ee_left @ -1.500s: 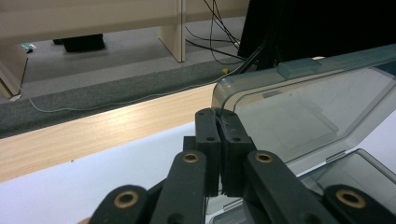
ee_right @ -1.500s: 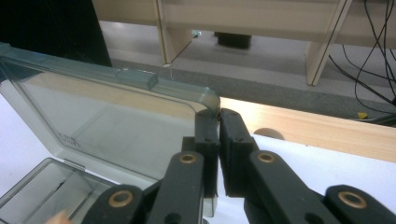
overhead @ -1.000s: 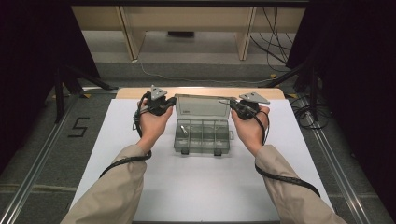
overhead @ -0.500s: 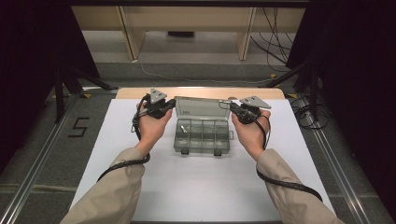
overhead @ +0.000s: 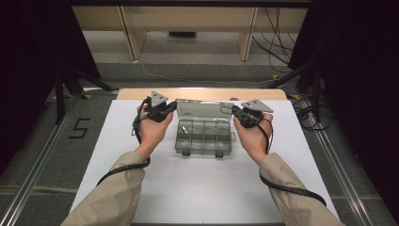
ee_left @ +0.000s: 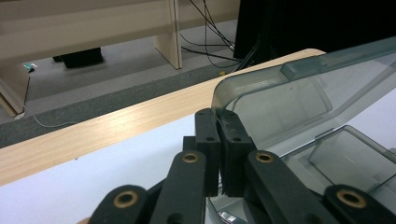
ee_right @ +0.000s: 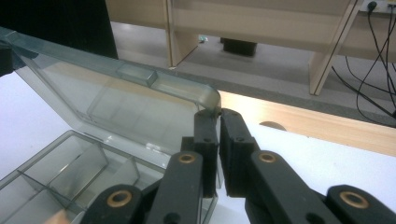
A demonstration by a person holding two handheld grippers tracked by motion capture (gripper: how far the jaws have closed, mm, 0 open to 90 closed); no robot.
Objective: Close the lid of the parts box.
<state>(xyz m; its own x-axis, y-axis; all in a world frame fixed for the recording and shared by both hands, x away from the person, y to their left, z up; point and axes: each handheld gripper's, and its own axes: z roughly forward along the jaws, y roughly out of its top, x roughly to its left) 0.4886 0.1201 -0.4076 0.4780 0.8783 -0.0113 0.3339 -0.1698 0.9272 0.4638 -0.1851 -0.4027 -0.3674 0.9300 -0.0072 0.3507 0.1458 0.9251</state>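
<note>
You've swung the hinged smoky clear plastic lid (overhead: pixel 205 109) of the compartment box (overhead: pixel 204 137) further upright at mid-surface, your left gripper (ee_left: pixel 219 154) and right gripper (ee_right: pixel 218 154) both clenched on its corners, so it's nearly fully open.

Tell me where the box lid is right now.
In the high view the lid stands raised at the far edge of the clear compartment box, mid-table on the white sheet, pinched at its corners by the left gripper and right gripper.
</note>
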